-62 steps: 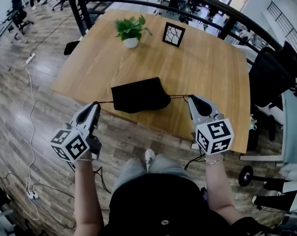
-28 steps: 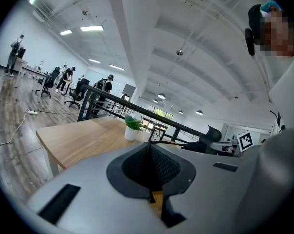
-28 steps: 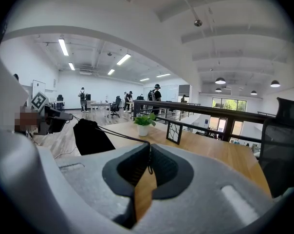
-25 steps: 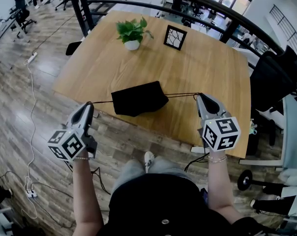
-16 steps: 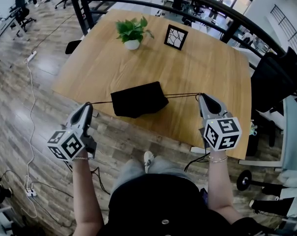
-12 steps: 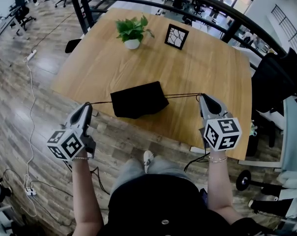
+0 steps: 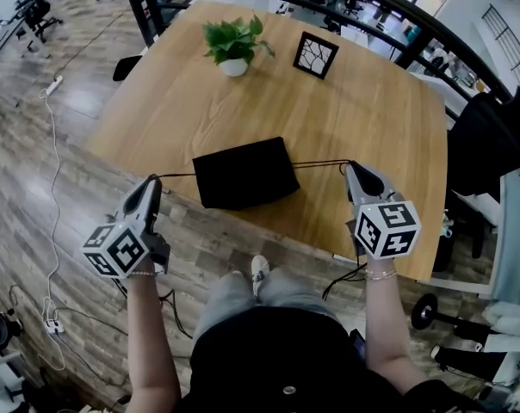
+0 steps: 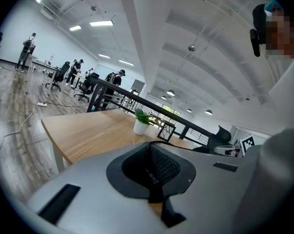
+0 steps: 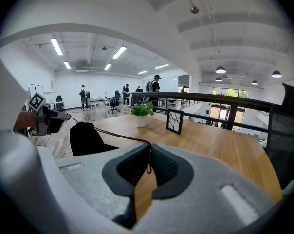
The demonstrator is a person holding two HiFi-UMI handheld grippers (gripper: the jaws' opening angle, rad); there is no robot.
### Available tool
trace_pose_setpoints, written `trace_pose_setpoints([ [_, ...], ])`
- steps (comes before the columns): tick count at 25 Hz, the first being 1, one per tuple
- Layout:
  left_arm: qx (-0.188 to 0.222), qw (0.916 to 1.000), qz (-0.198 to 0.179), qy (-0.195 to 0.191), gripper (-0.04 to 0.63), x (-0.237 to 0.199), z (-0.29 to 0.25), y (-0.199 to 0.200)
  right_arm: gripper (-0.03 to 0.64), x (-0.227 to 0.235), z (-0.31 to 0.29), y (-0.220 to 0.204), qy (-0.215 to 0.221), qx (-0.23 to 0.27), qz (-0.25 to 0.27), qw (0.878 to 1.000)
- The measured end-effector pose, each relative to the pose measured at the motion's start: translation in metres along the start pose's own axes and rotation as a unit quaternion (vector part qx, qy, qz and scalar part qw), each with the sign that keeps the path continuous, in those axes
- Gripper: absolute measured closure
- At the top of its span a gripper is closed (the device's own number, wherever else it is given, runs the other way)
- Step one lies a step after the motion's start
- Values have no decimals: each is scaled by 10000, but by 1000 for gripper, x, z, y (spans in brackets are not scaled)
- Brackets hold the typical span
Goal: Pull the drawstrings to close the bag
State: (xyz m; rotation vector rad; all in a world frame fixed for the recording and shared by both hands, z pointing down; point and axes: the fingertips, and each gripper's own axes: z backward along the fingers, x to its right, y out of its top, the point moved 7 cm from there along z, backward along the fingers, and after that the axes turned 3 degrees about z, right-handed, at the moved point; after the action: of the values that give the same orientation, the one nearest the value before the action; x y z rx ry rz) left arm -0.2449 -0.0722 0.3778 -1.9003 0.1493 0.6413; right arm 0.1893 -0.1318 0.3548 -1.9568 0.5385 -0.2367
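The black bag (image 7: 245,172) lies at the table's (image 7: 363,119) near edge, mid-frame in the head view, its strings (image 7: 316,163) drawn taut to both sides. The right gripper (image 7: 348,168), to its right, is clenched on one string end. The left gripper (image 7: 154,181), lower left past the table edge, seems clamped on the other.

Wood-plank floor (image 7: 19,196) surrounds the wooden surface (image 7: 372,127); a black railing (image 9: 220,99) runs beyond its far edge under ceiling strip lights (image 9: 120,51).

One bag (image 7: 243,173), two drawstrings (image 7: 176,176) (image 7: 318,163), two grippers (image 7: 154,180) (image 7: 348,168)
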Motion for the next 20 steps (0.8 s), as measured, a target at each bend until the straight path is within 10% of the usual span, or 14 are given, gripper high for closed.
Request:
trace_pose_setpoints([
  [20, -828, 9965, 60, -120, 580, 15, -65, -42, 604, -32, -64, -31, 510, -626, -49, 9967],
])
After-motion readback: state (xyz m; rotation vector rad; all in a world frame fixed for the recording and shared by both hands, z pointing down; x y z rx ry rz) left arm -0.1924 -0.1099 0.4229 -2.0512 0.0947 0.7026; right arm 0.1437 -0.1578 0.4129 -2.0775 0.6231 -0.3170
